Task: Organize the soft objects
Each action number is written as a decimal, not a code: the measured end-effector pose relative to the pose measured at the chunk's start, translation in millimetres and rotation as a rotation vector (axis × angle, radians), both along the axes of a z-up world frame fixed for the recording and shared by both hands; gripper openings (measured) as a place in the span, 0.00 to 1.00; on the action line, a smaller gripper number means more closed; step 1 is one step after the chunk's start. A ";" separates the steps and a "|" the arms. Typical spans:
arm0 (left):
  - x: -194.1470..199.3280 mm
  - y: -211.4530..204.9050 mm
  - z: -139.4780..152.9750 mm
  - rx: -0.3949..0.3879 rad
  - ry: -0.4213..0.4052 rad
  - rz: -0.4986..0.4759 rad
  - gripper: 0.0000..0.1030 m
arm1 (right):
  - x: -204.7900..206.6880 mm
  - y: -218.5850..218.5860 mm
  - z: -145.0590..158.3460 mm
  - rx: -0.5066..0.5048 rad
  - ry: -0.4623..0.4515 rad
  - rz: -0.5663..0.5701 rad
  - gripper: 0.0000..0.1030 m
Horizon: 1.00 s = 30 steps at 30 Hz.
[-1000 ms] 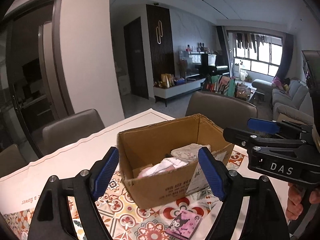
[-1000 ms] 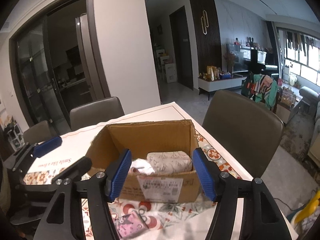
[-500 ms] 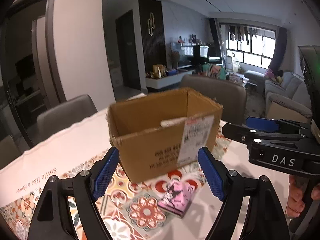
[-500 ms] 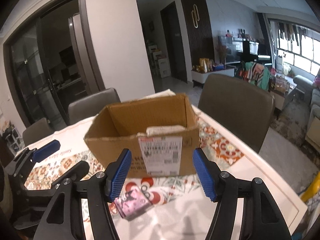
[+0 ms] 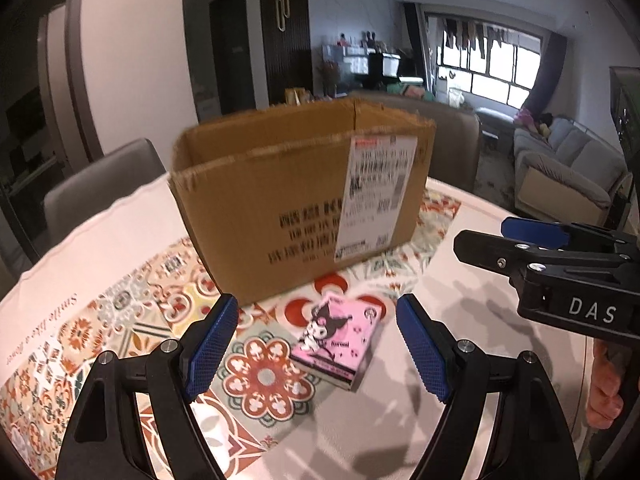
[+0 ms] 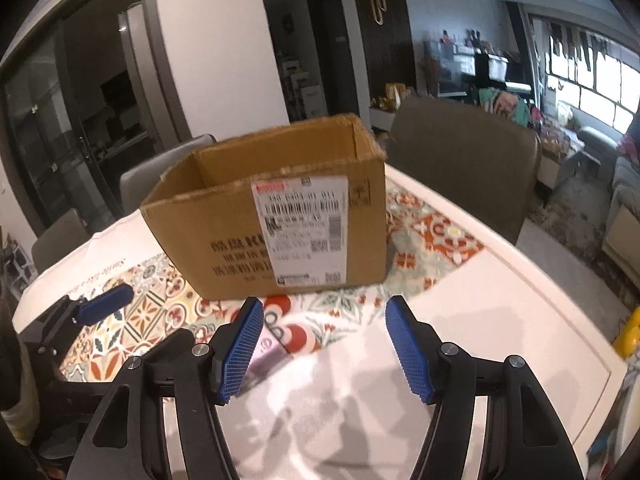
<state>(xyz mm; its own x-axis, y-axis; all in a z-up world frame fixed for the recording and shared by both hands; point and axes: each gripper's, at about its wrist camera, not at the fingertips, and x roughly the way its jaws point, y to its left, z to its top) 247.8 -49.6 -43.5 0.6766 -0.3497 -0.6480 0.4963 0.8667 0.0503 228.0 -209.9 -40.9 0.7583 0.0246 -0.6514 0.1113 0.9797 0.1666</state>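
A pink tissue pack (image 5: 338, 342) with a cartoon figure lies on the patterned tablecloth (image 5: 132, 316) in front of an open cardboard box (image 5: 304, 200). My left gripper (image 5: 318, 348) is open, low over the table, with the pack between and just beyond its blue pads. In the right wrist view the box (image 6: 276, 216) stands ahead and my right gripper (image 6: 324, 344) is open and empty; the pack (image 6: 266, 354) shows partly behind its left finger. The box's contents are hidden by its near wall.
The right gripper's body (image 5: 568, 284) reaches in from the right in the left wrist view. Grey chairs (image 6: 464, 168) stand around the white table (image 6: 520, 320). A sofa (image 5: 560, 176) lies beyond at right.
Both grippers have dropped lower and closer to the table. The box's inside was visible before and is now hidden behind its near wall. The pink pack now sits between the left fingers.
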 end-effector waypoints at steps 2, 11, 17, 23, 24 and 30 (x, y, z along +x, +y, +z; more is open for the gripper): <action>2.5 -0.4 -7.5 0.005 0.020 -0.018 0.79 | 0.2 -1.0 -7.8 0.010 0.027 -0.014 0.63; 16.0 -9.3 -36.0 0.042 0.095 -0.079 0.79 | 4.3 -0.8 -41.0 0.038 0.126 -0.025 0.63; 26.9 -17.3 -53.8 0.091 0.116 -0.099 0.79 | 8.3 -2.0 -56.9 0.036 0.187 -0.030 0.63; 34.3 -21.4 -66.1 0.118 0.144 -0.116 0.79 | 13.8 -0.2 -67.5 0.032 0.226 -0.032 0.63; 35.3 -21.5 -67.7 0.118 0.149 -0.115 0.79 | 14.6 0.0 -68.8 0.030 0.230 -0.033 0.63; 40.4 -21.9 -75.8 0.117 0.168 -0.104 0.77 | 19.3 0.1 -75.2 0.026 0.251 -0.035 0.63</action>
<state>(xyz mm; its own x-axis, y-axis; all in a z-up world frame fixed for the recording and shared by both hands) 288.2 -71.5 -119.3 0.5197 -0.3278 -0.7890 0.5926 0.8035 0.0565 247.3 -209.8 -116.1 0.5739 0.0207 -0.8187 0.1861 0.9702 0.1550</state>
